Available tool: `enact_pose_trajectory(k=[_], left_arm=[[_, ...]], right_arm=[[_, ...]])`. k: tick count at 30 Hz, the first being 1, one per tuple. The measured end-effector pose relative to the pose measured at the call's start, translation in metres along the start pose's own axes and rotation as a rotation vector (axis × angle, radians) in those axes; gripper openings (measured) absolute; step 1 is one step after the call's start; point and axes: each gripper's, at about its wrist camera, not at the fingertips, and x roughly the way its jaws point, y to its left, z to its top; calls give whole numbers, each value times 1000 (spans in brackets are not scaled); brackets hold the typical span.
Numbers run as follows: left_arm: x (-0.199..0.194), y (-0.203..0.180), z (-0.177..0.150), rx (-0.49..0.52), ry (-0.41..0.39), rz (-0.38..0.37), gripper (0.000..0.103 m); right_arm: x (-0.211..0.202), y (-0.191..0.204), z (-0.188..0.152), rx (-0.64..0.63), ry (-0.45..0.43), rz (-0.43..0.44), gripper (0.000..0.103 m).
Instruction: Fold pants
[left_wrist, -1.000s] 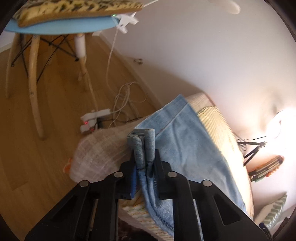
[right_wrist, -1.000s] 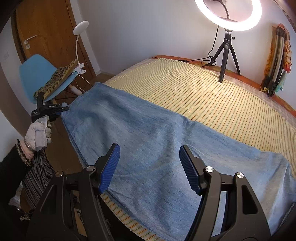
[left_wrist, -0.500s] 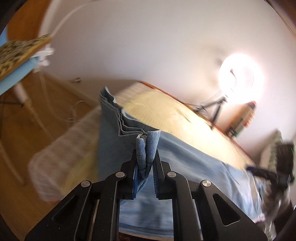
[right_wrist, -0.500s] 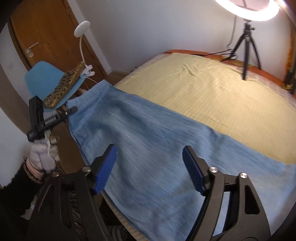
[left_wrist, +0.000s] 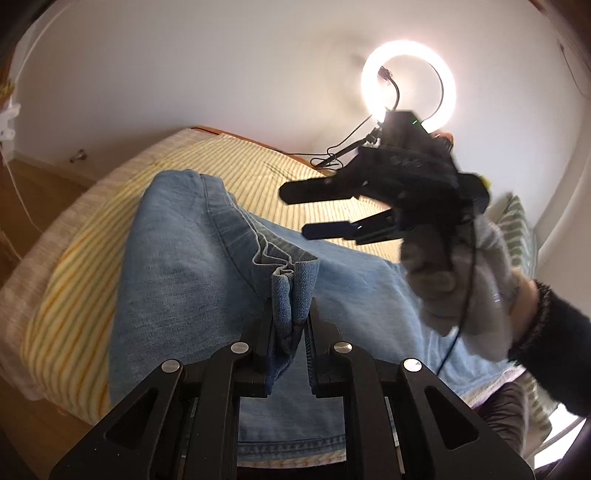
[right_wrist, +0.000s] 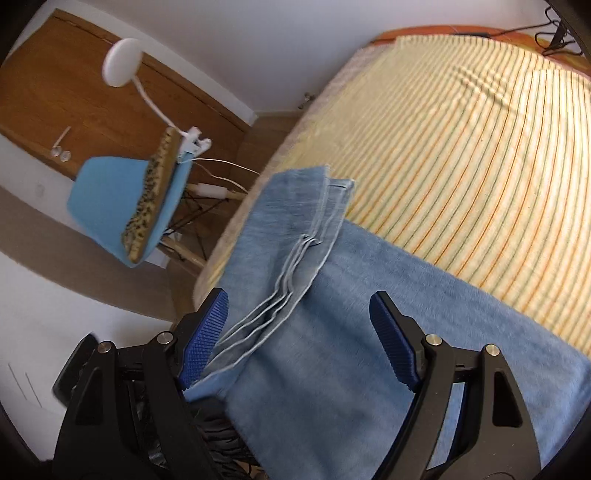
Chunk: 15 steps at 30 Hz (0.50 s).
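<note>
Light-blue denim pants (left_wrist: 177, 266) lie across the bed (left_wrist: 70, 295), one end folded back over the rest, stacked hem edges fanned in thin pale lines. Fabric soft, faded, visible stitching along seams. Left gripper (left_wrist: 290, 314) has its black fingers (left_wrist: 264, 332) clamped on a bunched, pleated wad of denim that sticks up between them; weave shows clearly at the pinch. Right gripper (right_wrist: 299, 332) hovers over the folded pants, fingers (right_wrist: 205, 336) wide apart, ribbed blue rubber pads, nothing pressed between them; its jaws have just been opening. The layered hem edges run just beside the left-hand pad in the right wrist view; contact cannot be told. In the left wrist view the right gripper (left_wrist: 317, 210) is blurred, held by a hand in a grey knit glove (left_wrist: 458, 280) with a dark fuzzy sleeve (left_wrist: 554, 332).

Bedcover is cream-yellow with thin orange and green stripes, slightly rippled, a beige textured edge along the side. Round ring light (left_wrist: 408, 88) glows on a stand at the bed's far side. Blue moulded chair (right_wrist: 110, 192) with wooden legs stands beside the bed, leopard-print cushion (right_wrist: 147, 195) on it, a white clip lamp (right_wrist: 122, 62) with a round head and bendy neck clipped to it. Wooden door (right_wrist: 74, 92) behind.
</note>
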Motion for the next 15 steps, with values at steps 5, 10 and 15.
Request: enact_pose_trajectory(k=[5,10,15], left_arm=[[-11,1,4,-6,-25,-32,11],[-17,-12,0,19,-26,-100,11],[-18,-18,4,26,-31,-109,11]], right_arm=[[19,-4,8,59,9,68,82],[42,3,26,85,10,100,78],[52,2,29,134,-13,73,38]])
